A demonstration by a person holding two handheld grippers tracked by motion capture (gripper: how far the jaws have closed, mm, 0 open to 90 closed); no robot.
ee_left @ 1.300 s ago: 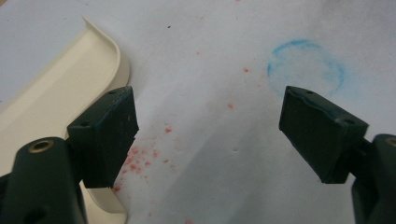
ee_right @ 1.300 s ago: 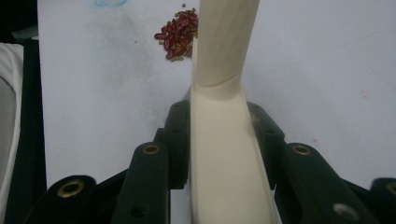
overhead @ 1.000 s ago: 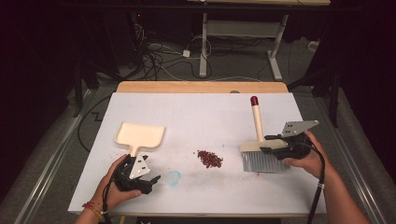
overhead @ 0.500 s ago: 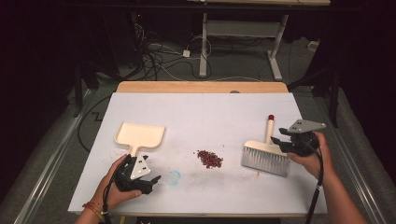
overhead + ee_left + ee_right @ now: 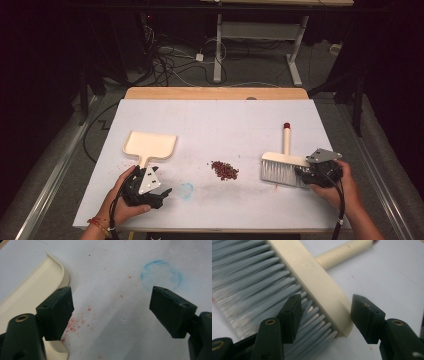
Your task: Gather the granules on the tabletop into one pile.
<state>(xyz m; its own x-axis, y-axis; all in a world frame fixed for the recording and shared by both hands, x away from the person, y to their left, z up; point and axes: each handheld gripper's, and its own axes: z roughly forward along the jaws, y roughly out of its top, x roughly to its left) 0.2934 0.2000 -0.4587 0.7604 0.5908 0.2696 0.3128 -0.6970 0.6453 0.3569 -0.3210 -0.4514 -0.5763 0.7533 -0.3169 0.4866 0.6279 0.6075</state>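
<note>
White tabletop (image 5: pixel 215 125): brush (image 5: pixel 287 277) lies flat, head's end between right gripper (image 5: pixel 325 315) just-opened jaws; left gripper (image 5: pixel 111 312) wide beside dustpan (image 5: pixel 32 290).

High view overlooks the table (image 5: pixel 215 115); tongs views sit close, perhaps overlapping.

Both forearms come in from the table's near edge. The left gripper (image 5: pixel 159 192) rests low, jaws wide apart. The right gripper (image 5: pixel 300 174) has just been opening, apparently gripping nothing.
</note>
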